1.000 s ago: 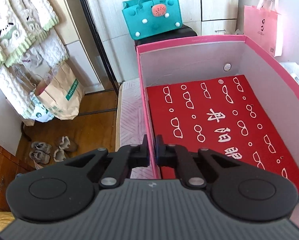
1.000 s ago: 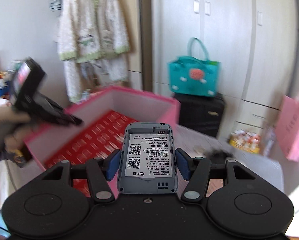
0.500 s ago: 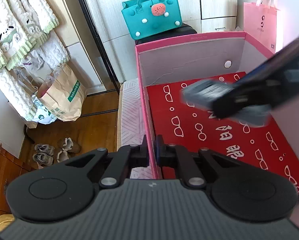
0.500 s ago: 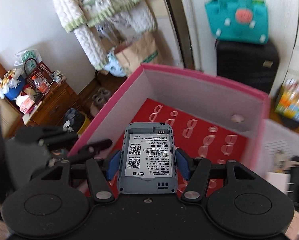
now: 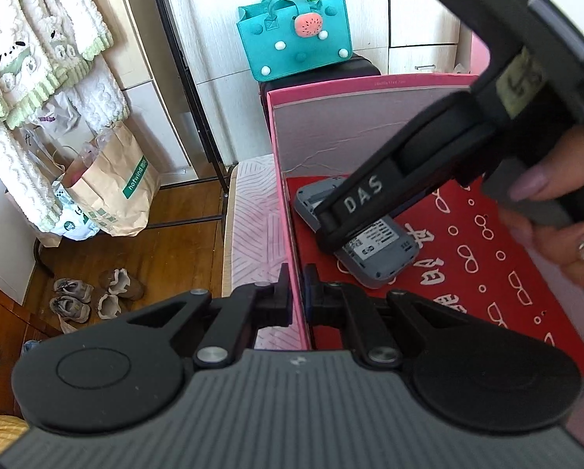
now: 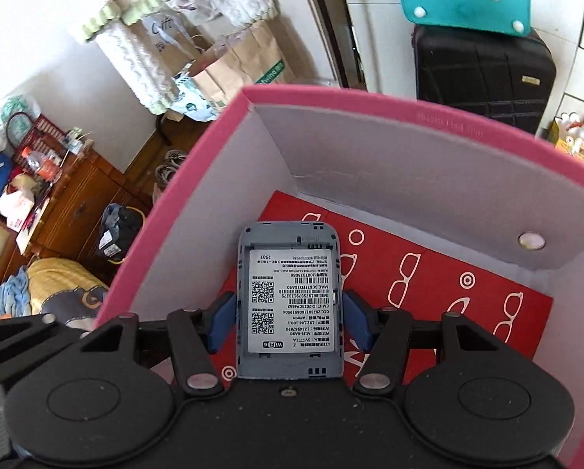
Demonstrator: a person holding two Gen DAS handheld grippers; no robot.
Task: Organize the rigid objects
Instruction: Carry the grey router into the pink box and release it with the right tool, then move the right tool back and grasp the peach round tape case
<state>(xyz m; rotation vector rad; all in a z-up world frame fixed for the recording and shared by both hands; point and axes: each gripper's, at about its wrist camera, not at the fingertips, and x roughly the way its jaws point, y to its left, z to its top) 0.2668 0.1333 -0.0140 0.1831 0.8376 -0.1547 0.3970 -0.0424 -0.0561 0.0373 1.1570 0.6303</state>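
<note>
A pink box (image 5: pixel 288 211) with grey inner walls and a red floor printed with white glasses stands before me; it also shows in the right wrist view (image 6: pixel 370 105). My left gripper (image 5: pixel 296 297) is shut on the box's left wall. My right gripper (image 6: pixel 288 318) is low inside the box, near its far left corner. A grey WiFi router (image 6: pixel 288 297) with a white label lies between its blue pads, with small gaps on both sides, resting on the red floor (image 5: pixel 374 246). The right gripper (image 5: pixel 428 172) and the hand on it cover part of the router.
A teal felt bag (image 5: pixel 295 43) sits on a black suitcase (image 6: pixel 483 66) behind the box. A paper bag (image 5: pixel 116 191) and shoes (image 5: pixel 92 293) are on the wooden floor at left. A wooden cabinet (image 6: pixel 77 203) stands further left.
My right gripper has moved down into the box with the router and set it on the red floor; its pads have parted slightly. My left gripper has stayed on the wall.
</note>
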